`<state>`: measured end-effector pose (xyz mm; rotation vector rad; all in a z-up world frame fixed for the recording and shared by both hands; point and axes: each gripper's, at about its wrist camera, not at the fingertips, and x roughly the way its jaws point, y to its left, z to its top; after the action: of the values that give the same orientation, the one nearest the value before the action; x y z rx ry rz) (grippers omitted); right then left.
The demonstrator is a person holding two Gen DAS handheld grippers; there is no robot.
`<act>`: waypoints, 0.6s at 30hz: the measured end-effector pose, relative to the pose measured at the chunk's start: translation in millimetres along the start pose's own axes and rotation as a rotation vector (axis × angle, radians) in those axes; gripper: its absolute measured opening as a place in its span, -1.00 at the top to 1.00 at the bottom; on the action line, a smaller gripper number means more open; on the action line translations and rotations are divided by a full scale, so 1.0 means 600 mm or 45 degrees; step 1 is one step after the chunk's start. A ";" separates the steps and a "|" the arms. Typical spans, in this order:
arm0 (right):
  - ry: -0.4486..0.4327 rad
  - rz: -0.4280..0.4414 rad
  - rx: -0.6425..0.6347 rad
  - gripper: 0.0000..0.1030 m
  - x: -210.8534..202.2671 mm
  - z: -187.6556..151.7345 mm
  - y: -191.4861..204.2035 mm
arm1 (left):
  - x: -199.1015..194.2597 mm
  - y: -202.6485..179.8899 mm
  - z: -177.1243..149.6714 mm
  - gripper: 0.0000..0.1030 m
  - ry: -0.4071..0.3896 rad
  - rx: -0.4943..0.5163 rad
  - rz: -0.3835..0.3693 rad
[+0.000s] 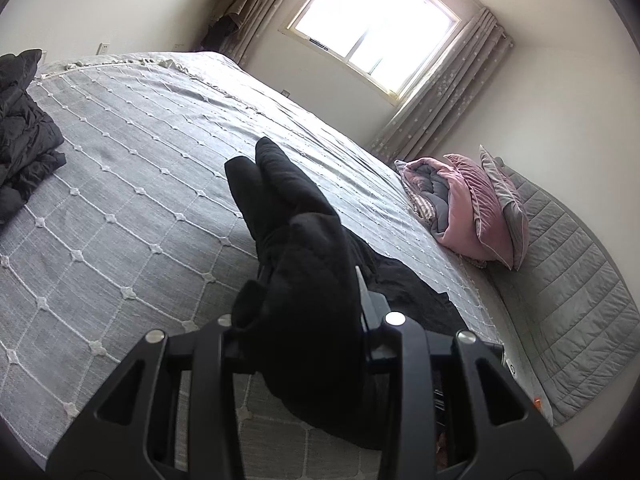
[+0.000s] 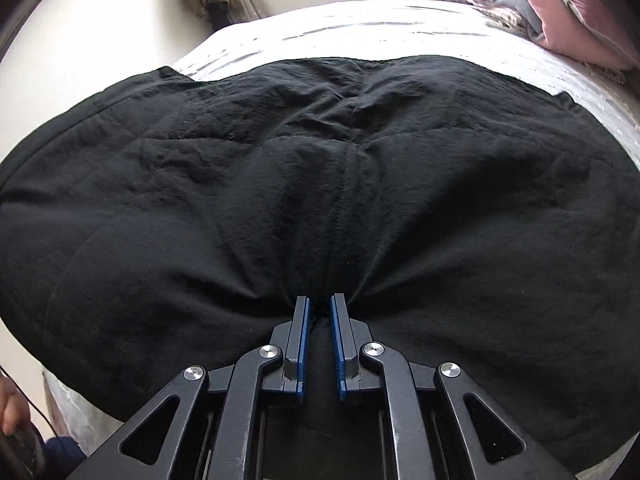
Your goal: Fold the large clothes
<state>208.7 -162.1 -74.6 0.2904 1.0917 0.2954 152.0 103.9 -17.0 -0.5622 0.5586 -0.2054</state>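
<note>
A large black garment (image 2: 280, 184) lies spread on the grey bed (image 2: 360, 28) and fills most of the right wrist view. My right gripper (image 2: 320, 304) is shut on a pinch of its near edge, with creases fanning out from the blue pads (image 2: 303, 332). In the left wrist view my left gripper (image 1: 308, 312) is shut on a thick bunch of the same black garment (image 1: 296, 240), which sticks up and forward between the fingers above the bed (image 1: 140, 160). More of the black cloth trails to the right behind it.
A second dark heap of clothes (image 1: 24, 132) lies at the bed's far left. Pink and grey pillows and a folded quilt (image 1: 468, 208) sit at the head of the bed by a quilted grey headboard (image 1: 572, 300). A bright window (image 1: 376, 24) with curtains is behind.
</note>
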 end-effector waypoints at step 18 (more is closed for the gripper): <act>-0.145 0.129 -0.073 0.72 -0.124 -0.007 -0.043 | -0.015 -0.076 0.003 0.32 -0.066 0.086 0.055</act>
<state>175.3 -213.2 -24.5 0.3080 0.9561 0.3954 143.9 69.6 13.6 -0.4884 0.5111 -0.1679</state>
